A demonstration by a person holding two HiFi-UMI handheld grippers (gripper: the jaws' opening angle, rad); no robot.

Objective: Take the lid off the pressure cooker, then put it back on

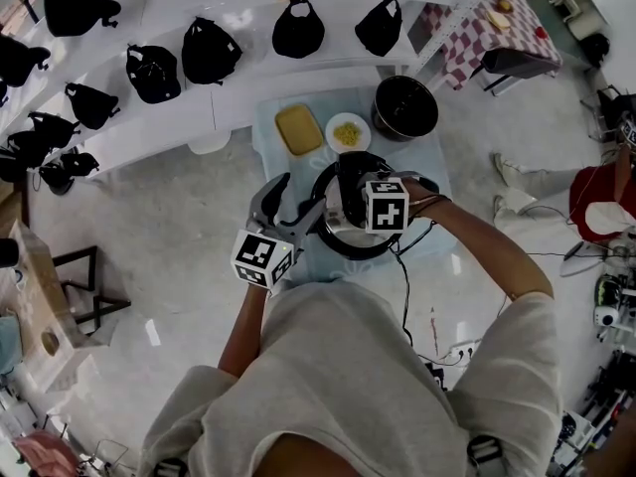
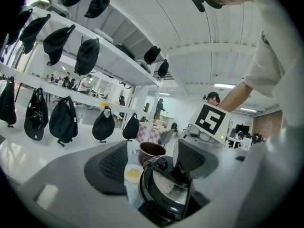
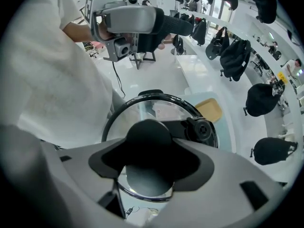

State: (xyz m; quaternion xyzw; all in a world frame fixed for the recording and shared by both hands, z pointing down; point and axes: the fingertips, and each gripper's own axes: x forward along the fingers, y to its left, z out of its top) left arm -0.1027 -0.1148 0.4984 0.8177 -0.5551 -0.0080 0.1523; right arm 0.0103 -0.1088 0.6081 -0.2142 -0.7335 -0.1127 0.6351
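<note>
Two tools at the pressure cooker (image 2: 164, 194) on the surface (image 1: 268, 139), lid (image 3: 156, 109) on. Pointing down, the right hand-held gripper (image 3: 149, 160) has jaws apart straddling the lid knob (image 3: 147, 134). At the cooker's side, the left hand-held gripper (image 1: 298, 207) has jaws apart.

A yellow tray (image 1: 298, 129) and a white bowl (image 1: 348, 133) of yellow food sit side by side at the far end of the pale blue table (image 1: 266, 117). A dark pot (image 1: 404, 107) stands to their right. Black bags (image 1: 298, 28) line the white shelves (image 1: 238, 78) beyond.
</note>
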